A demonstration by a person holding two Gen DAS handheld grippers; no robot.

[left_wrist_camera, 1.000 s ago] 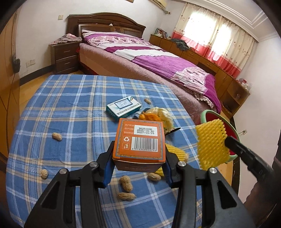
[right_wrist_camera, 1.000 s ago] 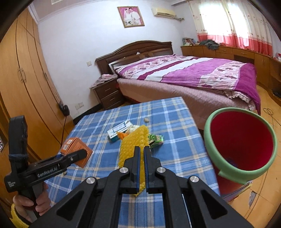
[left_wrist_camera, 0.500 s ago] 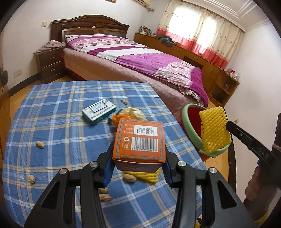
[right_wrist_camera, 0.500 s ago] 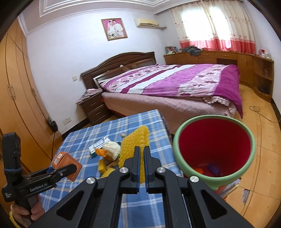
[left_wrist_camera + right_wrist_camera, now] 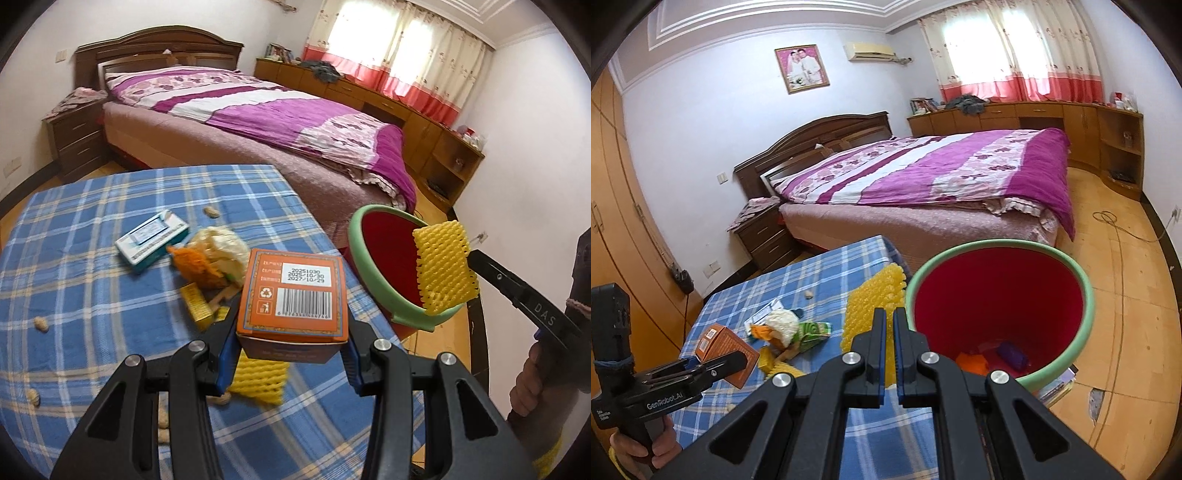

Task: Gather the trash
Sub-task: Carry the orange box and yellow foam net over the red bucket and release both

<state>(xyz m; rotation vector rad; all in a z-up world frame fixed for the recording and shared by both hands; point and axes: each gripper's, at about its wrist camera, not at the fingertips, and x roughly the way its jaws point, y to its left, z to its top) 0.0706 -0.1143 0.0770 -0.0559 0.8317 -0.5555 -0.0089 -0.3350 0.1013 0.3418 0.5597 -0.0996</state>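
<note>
The left gripper [image 5: 291,334], low in the frame's centre, is pinching an orange carton [image 5: 293,295] by its sides above the blue plaid tablecloth [image 5: 92,295]. At right, the right gripper [image 5: 889,328] is clamping its fingers tight on a yellow foam fruit net [image 5: 443,267], hanging over the green rim of a red trash bin [image 5: 1086,325] beside the table. A teal box [image 5: 151,240], crumpled wrappers [image 5: 214,254], another yellow net [image 5: 258,376] and scattered peanuts [image 5: 40,324] are lying on the cloth. A purple-covered bed [image 5: 923,173] is filling the upper background.
</note>
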